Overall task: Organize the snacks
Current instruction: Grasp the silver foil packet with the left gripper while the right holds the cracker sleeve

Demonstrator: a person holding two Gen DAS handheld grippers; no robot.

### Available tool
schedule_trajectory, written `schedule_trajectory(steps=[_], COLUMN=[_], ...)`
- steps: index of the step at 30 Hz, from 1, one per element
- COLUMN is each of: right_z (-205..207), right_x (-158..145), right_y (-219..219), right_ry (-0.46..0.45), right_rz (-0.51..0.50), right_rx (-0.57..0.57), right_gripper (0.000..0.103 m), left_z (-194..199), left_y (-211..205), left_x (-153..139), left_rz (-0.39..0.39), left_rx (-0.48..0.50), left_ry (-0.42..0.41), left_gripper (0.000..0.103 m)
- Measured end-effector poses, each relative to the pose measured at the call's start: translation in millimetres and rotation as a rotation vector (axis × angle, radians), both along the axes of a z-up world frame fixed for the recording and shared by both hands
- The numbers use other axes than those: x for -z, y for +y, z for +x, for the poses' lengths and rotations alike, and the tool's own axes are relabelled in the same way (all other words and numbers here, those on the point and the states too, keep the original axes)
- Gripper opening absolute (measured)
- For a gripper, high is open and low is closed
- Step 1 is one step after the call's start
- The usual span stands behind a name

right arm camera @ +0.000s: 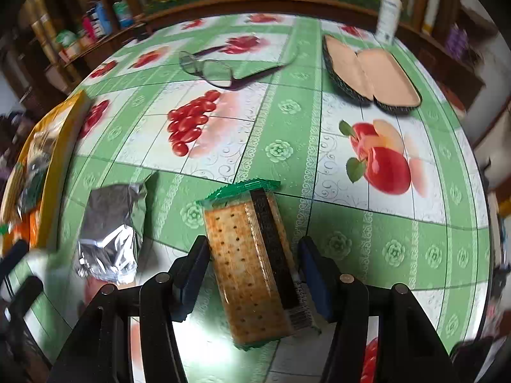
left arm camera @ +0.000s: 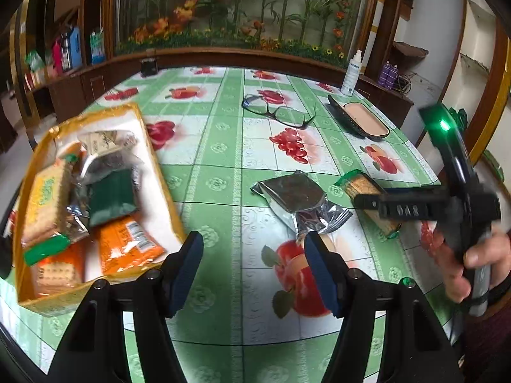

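Observation:
A yellow snack box [left arm camera: 153, 159] at the left holds several packets: cracker packs, a dark green pack, orange packs. A silver foil packet [left arm camera: 297, 198] lies on the table ahead of my open, empty left gripper [left arm camera: 254, 268]. A green-ended cracker pack [right arm camera: 252, 261] lies on the table between the open jaws of my right gripper [right arm camera: 252, 274], which straddles it without closing. In the left wrist view the right gripper [left arm camera: 415, 207] hovers over that cracker pack [left arm camera: 361, 185]. The foil packet [right arm camera: 111, 226] and the box [right arm camera: 60, 159] also show in the right wrist view.
The table wears a green fruit-print cloth [left arm camera: 223, 146]. Black glasses [left arm camera: 281, 111], an open glasses case [left arm camera: 364, 118] and a white spray bottle [left arm camera: 351, 73] lie farther back. Wooden shelves with bottles stand beyond the left edge.

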State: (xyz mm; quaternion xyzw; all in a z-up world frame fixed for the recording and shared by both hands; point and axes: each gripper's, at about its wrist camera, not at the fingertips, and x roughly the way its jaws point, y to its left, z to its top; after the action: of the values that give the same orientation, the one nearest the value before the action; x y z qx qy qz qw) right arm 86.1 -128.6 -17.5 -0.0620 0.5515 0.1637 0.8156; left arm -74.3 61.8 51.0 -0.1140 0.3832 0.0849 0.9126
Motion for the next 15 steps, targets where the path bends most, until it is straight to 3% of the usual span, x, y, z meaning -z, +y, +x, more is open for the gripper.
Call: schedule_trajectory(steps=[4,5,6,7,11,15], right_z=[-11.2,-13.5,-14.5,-12.0,-6.3,-5.4], right_x=[2.6,3.5,2.5,2.3,0.5,0.0], right_y=[-10.5,-14.6,-18.0,-18.2,-30.7,-32.8], right_ry=[-0.065,-0.093,-0.11,-0.118,-0.091,-0.087], right_rz=[0.005,-0.001,-0.016,-0.032,0.038,0.047], right_rx=[-0.04,-0.033,-0.027,-0.016,0.031,0.045], right_gripper=[0.061,0.059,0.049,0.049,0.049,0.049], left_z=[21.3,28.2,37.5,45.2,70.8,90.6], left_y=[-2.7,-5.6,-9.7,-13.5,-23.3,-24.1], left_x=[0.2,-0.3,-1.0,-1.1,3.7,15.8], left_rz=[-0.064,-0.078,-0.084,-0.079,-0.072,-0.051], left_rx=[-0.003,0.003,0.008,0.001,-0.026,-0.09], left_ry=[0.018,0.026,0.038,0.05,0.095,0.147], left_gripper=[0.072,0.073,0.074,0.078,0.082,0.083])
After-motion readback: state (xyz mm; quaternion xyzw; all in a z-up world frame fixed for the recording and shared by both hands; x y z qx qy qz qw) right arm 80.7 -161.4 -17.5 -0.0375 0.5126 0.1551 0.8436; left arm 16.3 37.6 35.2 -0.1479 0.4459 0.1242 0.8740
